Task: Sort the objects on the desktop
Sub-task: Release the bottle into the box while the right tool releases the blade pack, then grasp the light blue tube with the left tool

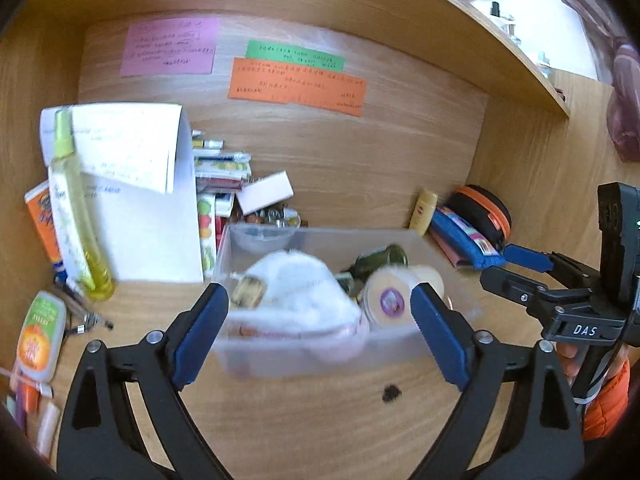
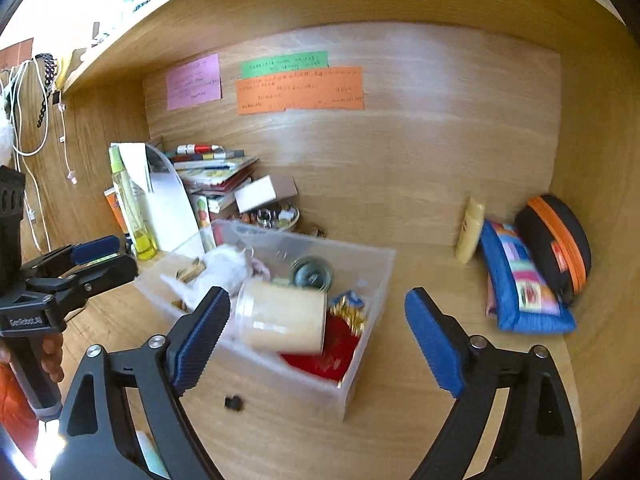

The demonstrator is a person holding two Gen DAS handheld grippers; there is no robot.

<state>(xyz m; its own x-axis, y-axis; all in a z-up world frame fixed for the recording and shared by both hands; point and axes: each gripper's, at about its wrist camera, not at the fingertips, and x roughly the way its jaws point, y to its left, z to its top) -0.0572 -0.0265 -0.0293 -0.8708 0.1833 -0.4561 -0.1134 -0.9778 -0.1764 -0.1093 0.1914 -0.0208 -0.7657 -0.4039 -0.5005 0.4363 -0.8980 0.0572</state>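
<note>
Both grippers wide open, nothing held. Left gripper (image 1: 320, 332) straddles the near wall of the clear plastic bin (image 1: 320, 356) on the wooden desk (image 1: 320, 432), pads not pressing it. Right gripper (image 2: 318, 336) angled down, bin ahead-left, its near right corner between the fingers. Bin holds a cream jar (image 2: 282, 316), white cloth (image 1: 304, 292), red item (image 2: 332, 354).

left gripper (image 1: 322, 334): jaws spread wide, nothing gripped, tilted downward.
right gripper (image 2: 318, 338): jaws spread wide, nothing gripped, tilted downward.
hand (image 2: 50, 354): wraps the left gripper's handle, orange sleeve behind.
</note>
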